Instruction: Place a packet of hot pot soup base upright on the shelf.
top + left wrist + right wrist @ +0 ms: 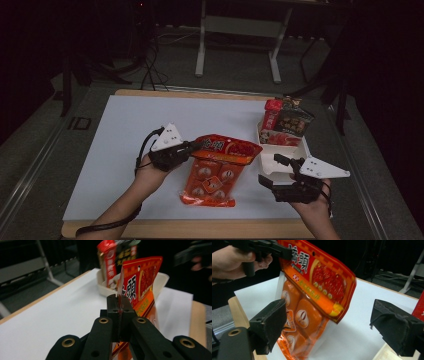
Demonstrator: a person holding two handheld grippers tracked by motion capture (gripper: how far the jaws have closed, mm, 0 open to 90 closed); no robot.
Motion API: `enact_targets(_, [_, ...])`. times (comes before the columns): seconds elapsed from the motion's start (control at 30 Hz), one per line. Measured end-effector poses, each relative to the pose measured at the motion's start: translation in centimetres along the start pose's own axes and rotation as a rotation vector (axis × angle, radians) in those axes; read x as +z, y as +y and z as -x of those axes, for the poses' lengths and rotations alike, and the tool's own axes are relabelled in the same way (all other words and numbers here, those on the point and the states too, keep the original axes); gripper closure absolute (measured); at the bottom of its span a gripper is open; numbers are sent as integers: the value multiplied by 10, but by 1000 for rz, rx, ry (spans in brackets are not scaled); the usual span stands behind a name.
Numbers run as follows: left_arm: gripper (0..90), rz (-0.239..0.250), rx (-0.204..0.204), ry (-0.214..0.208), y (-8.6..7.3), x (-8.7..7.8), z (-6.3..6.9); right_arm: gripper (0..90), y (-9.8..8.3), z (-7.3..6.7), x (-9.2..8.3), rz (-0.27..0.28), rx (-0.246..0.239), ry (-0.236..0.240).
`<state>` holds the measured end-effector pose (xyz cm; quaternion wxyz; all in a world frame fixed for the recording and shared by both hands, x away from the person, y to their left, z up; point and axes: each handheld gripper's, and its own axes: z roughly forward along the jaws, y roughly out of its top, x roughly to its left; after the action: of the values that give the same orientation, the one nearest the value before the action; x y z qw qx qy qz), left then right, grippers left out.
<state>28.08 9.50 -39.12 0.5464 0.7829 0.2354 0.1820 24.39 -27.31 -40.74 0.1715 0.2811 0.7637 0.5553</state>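
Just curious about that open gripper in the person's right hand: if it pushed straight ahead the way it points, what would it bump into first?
Probably the orange snack bag, which hangs between the right gripper's open jaws, ahead of them. How far ahead is unclear.

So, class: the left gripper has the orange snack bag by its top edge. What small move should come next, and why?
Probably carry the bag toward the white tray: the left gripper pinches its top, its bottom still touches the table, and other packets already stand there.
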Motion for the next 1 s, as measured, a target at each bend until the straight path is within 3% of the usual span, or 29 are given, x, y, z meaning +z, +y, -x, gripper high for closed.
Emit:
enact_targets(0.07, [900, 19, 20, -18, 3, -3, 4, 140, 1, 1, 1, 2, 4, 8])
enact_targets(0.27, [900, 76, 21, -80, 12, -9, 9, 150, 3, 1, 3, 16, 12, 27])
enact_targets(0.57, [900, 109, 55, -90, 21, -10, 18, 201, 11, 11, 16, 32, 27, 25])
enact_targets(0.73, [900, 130, 65, -108, 25, -11, 22, 233, 16, 17, 26, 41, 43, 58])
enact_targets(0.9, [900, 135, 68, -109, 28, -11, 25, 378, 19, 20, 32, 39, 39, 98])
enact_targets(1.0, [900, 147, 52, -107, 28, -14, 23, 525, 19, 22, 31, 49, 21, 128])
